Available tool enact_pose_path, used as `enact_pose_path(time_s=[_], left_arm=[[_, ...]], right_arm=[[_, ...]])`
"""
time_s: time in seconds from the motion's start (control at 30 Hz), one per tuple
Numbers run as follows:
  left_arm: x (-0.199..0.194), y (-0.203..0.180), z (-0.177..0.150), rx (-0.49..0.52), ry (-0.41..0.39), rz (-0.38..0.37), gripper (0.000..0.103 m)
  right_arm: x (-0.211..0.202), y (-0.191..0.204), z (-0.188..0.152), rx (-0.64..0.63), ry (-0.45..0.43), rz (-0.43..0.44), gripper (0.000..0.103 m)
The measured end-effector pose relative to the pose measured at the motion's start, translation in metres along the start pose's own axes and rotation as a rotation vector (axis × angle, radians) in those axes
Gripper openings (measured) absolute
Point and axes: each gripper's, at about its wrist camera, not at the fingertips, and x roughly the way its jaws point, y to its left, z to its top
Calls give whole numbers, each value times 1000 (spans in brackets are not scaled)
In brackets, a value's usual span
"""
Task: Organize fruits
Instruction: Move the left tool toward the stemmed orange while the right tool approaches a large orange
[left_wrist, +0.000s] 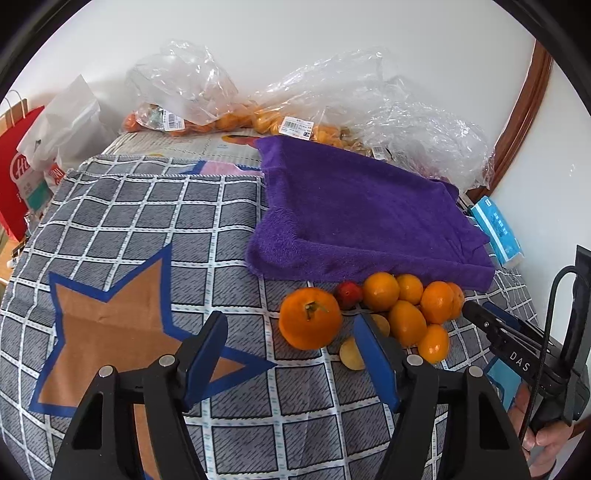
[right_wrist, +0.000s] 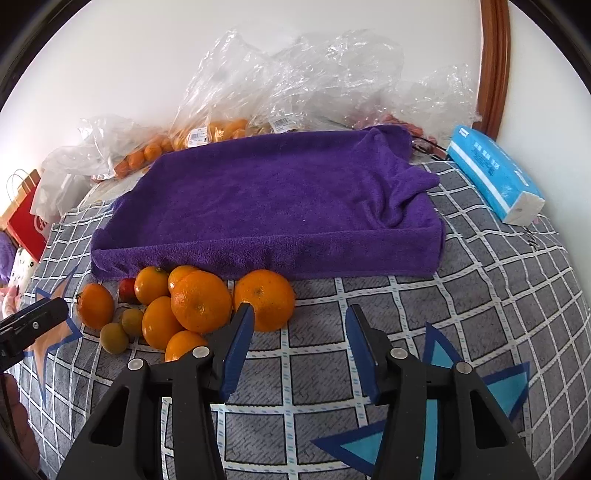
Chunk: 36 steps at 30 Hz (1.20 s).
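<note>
Checked cloth (left_wrist: 207, 236) bears the orange pile (left_wrist: 402, 306) just ahead of both hand-held grippers, left (left_wrist: 291, 347) and right (right_wrist: 299, 332), jaws apart

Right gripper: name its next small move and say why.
Probably ease the right gripper forward and a little left, to straddle the big orange at the pile's right edge. Its jaws are open and empty, that orange sits just ahead of the left finger, and the purple towel lies bare behind.

Your 2 wrist views look forward, low over the checked cloth (left_wrist: 155, 221). The left faces the fruit pile (left_wrist: 388, 314) from its left, the right from its right; both share the purple towel (right_wrist: 266, 206) and pile, close.
</note>
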Motion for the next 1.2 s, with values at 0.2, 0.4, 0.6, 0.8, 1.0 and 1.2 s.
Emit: enact_pose_path(time_s=[0.2, 0.4, 0.6, 0.8, 1.0, 1.2], left_arm=[[8, -1, 4, -8, 11, -16, 66], [16, -4, 5, 0, 31, -20, 57], [26, -4, 5, -12, 66, -26, 52], [31, -4, 5, -28, 75, -63, 40], [25, 1, 6, -26, 88, -35, 40], [23, 8, 2, -28, 65, -7, 41]], right_arm=[[8, 8, 0, -39, 15, 22, 46], [15, 13, 0, -53, 22, 35, 46], [22, 17, 1, -77, 26, 38, 46], [32, 17, 2, -69, 45, 42, 42], [12, 1, -4, -38, 29, 51, 42], [5, -14, -16, -21, 41, 54, 42]])
